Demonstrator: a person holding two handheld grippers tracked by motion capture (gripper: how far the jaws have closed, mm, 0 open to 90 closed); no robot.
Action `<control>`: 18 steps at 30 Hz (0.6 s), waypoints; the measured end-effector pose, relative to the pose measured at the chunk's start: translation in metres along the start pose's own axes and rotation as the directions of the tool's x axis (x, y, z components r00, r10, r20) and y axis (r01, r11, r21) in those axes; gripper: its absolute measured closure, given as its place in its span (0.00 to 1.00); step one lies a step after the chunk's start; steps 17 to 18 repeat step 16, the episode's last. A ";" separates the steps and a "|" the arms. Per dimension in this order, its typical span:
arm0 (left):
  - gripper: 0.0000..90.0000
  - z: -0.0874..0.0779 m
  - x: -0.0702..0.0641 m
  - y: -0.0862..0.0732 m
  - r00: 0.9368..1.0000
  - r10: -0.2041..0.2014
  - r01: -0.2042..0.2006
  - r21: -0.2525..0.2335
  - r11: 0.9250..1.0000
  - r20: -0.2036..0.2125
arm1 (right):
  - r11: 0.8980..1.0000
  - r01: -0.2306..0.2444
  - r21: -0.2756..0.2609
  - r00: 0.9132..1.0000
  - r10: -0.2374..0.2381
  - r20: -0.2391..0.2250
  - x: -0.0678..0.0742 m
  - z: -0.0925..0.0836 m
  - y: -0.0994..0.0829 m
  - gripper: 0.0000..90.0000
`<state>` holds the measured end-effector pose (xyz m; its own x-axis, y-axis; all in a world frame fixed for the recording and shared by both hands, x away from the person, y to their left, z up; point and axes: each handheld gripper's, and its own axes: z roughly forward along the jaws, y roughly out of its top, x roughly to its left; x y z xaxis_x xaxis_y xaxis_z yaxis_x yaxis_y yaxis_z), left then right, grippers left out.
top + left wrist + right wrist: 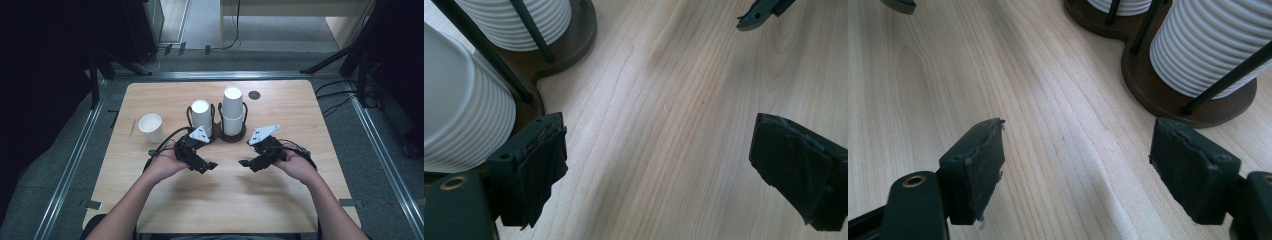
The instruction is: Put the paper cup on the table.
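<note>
Wooden table point(220, 200) fills the middle of the room, with grey floor all around it. Closest to the person, two hands hold the grippers low over the wood. The left gripper point(209, 166) has its jaws wide apart with nothing between them. The right gripper point(246, 163) is spread wide too, holding nothing. Just past them, at 12 o'clock, stands a brown cup holder point(233, 136) with a short cup stack point(201, 116) and a tall cup stack point(233, 111). One lone cup point(151, 128) sits at 10 o'clock from the left gripper.
</note>
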<state>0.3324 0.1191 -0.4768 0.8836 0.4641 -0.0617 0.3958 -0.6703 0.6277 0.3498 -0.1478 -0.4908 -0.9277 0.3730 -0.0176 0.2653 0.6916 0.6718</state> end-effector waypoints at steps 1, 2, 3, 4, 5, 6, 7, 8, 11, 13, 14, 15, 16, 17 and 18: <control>0.09 0.000 0.000 0.000 1.000 -0.002 0.002 0.002 1.000 0.001 | 1.000 0.003 -0.001 1.000 -0.003 0.001 0.000 0.000 0.000 0.24; 0.09 0.000 0.000 0.000 1.000 0.001 -0.001 0.005 1.000 0.000 | 1.000 0.003 0.000 1.000 -0.003 0.001 0.000 0.000 0.000 0.24; 0.09 0.001 0.000 0.000 1.000 0.001 -0.001 0.006 1.000 0.001 | 1.000 0.002 0.003 1.000 -0.002 0.001 0.000 0.000 0.000 0.24; 0.09 0.001 0.000 0.000 1.000 0.002 -0.002 0.008 1.000 0.004 | 1.000 0.003 0.004 1.000 -0.003 0.002 0.000 0.000 0.000 0.24; 0.09 0.001 -0.001 0.000 1.000 0.002 -0.002 0.006 1.000 0.003 | 1.000 0.004 0.005 1.000 -0.004 0.003 0.000 0.000 0.000 0.24; 0.09 0.001 -0.001 0.000 1.000 0.002 -0.002 0.004 1.000 0.006 | 1.000 0.005 0.005 1.000 -0.005 0.004 0.000 0.001 -0.001 0.24; 0.09 0.002 -0.001 0.000 1.000 0.004 -0.004 0.008 1.000 0.008 | 1.000 0.007 0.005 1.000 -0.007 0.004 0.000 0.001 -0.001 0.24; 0.09 0.002 -0.001 0.000 1.000 0.003 -0.003 0.010 1.000 0.009 | 1.000 0.006 0.007 1.000 -0.006 0.004 0.000 0.001 -0.001 0.24; 0.09 0.005 0.000 -0.001 1.000 0.000 0.000 0.028 1.000 0.003 | 1.000 0.008 0.014 1.000 -0.008 0.004 0.001 0.002 -0.001 0.24; 0.08 0.009 0.000 -0.002 0.999 -0.037 0.038 0.022 0.999 -0.023 | 1.000 0.017 0.020 1.000 -0.017 0.009 0.000 0.002 -0.002 0.24; 0.07 0.011 0.000 -0.002 0.999 -0.046 0.047 0.024 0.999 -0.028 | 1.000 0.020 0.020 1.000 -0.020 0.013 0.000 0.002 -0.002 0.24; 0.07 0.013 0.000 -0.002 0.998 -0.050 0.050 0.033 0.998 -0.025 | 1.000 0.016 0.023 1.000 -0.016 0.016 0.000 0.002 -0.003 0.24; 0.07 0.017 0.000 -0.003 0.999 -0.049 0.050 0.037 0.998 -0.021 | 1.000 0.012 0.026 1.000 -0.013 0.015 -0.001 0.003 -0.004 0.24; 0.07 0.017 0.000 -0.003 0.999 -0.049 0.050 0.037 0.998 -0.021 | 1.000 0.012 0.026 1.000 -0.013 0.015 -0.001 0.003 -0.004 0.24; 0.07 0.017 0.000 -0.003 0.999 -0.049 0.050 0.037 0.998 -0.021 | 1.000 0.012 0.026 1.000 -0.013 0.015 -0.001 0.003 -0.004 0.24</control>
